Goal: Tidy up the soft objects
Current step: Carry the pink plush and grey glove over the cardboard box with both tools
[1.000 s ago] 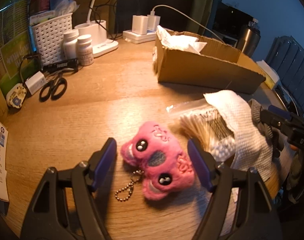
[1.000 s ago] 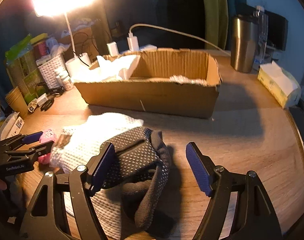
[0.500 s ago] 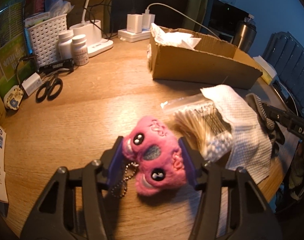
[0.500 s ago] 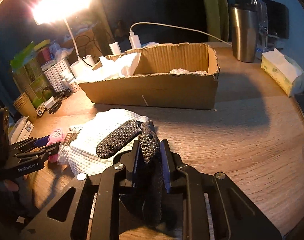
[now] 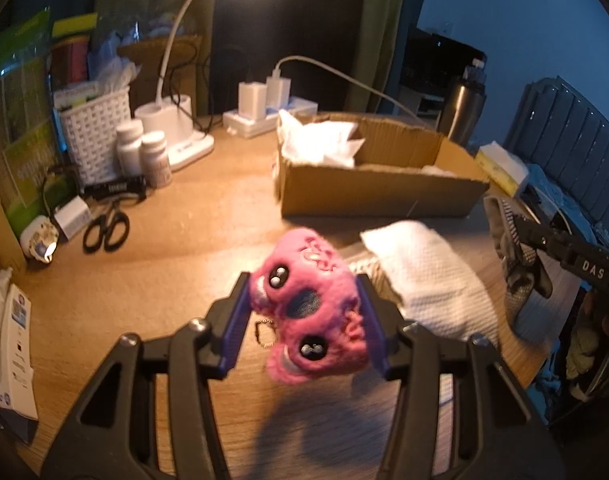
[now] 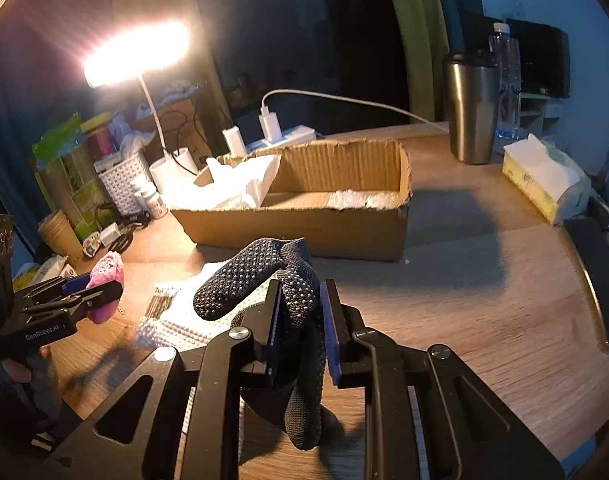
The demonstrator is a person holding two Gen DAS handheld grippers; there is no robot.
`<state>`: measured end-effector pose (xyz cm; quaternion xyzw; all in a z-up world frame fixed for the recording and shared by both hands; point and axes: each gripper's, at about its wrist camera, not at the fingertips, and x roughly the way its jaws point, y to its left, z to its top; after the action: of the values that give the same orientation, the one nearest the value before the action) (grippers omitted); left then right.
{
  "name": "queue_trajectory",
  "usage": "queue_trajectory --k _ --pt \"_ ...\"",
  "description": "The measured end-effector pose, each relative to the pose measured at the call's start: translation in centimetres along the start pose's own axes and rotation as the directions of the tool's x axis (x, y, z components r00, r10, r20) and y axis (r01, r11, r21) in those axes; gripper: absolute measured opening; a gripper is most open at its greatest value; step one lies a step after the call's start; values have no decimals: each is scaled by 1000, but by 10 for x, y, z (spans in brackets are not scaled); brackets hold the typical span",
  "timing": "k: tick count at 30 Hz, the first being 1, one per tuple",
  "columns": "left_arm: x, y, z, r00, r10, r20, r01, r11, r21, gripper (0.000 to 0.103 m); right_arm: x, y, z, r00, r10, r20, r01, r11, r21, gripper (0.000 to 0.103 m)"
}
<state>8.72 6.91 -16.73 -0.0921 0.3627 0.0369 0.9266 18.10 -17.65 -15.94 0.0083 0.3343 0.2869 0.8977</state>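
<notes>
Left tool: jaws closing on the pink plush toy, pads pressing both its sides; toy held clear of the wooden surface, its shadow below, bead chain dangling.

Right tool: jaws nearly together, pinching the dark dotted glove; glove fingers stick up past the pads, cuff hangs beneath.

White cloth lies on the surface between the two tools. Cardboard box sits beyond, open-topped, with white paper at its left end.
</notes>
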Motion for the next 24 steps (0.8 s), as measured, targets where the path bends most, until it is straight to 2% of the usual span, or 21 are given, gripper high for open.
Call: queue_trajectory --k 15,19,24 --pt "-20 -27 29 996 -52 79 47 997 59 52 -28 5 16 996 10 86 -7 999 -35 15" --pt "-20 -38 34 994 -65 90 58 995 79 52 -25 -4 13 997 -15 78 17 1000 -19 15" --pt "-20 -50 36 993 -79 93 69 993 98 52 -8 -18 1 1000 -27 11 26 999 32 15"
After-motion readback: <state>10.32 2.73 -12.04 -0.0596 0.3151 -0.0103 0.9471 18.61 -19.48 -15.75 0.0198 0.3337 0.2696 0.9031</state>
